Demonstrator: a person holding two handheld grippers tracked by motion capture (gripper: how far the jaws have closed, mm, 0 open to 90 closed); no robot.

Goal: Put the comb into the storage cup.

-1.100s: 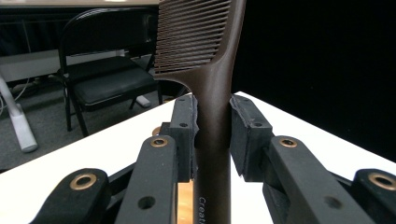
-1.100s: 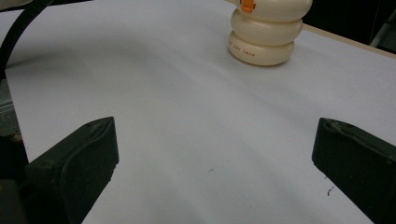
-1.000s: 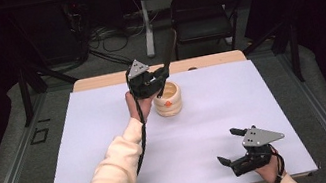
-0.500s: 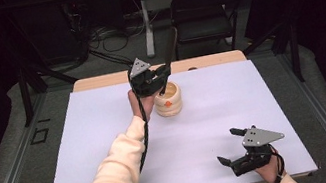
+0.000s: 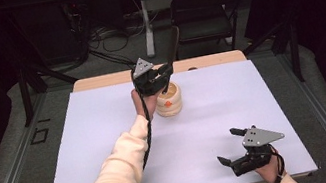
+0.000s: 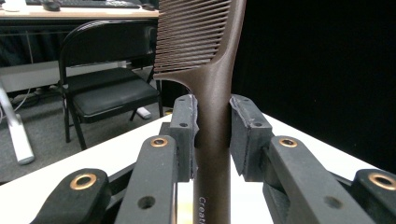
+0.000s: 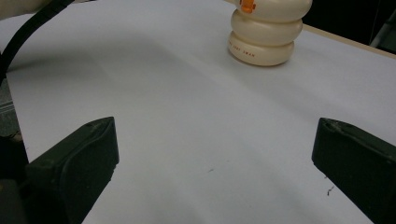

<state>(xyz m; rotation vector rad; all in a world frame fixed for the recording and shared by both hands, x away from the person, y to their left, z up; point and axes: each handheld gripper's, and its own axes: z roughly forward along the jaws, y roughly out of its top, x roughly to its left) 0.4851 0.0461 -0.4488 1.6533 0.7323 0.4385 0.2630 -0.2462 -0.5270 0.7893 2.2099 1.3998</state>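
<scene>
Two jaws of the left gripper (image 6: 212,135) clamp the brown comb (image 6: 212,70) upright above the cream holder (image 5: 169,101), so lower it straight into the opening, while the right gripper (image 5: 234,147) rests spread wide.

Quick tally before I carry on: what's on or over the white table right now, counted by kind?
Combs: 1, the dark brown comb, held upright in the left gripper.
Holders: 1, the cream ringed holder on the white table.
Grippers: 2, counting the right gripper, open.
Total: 4.
</scene>
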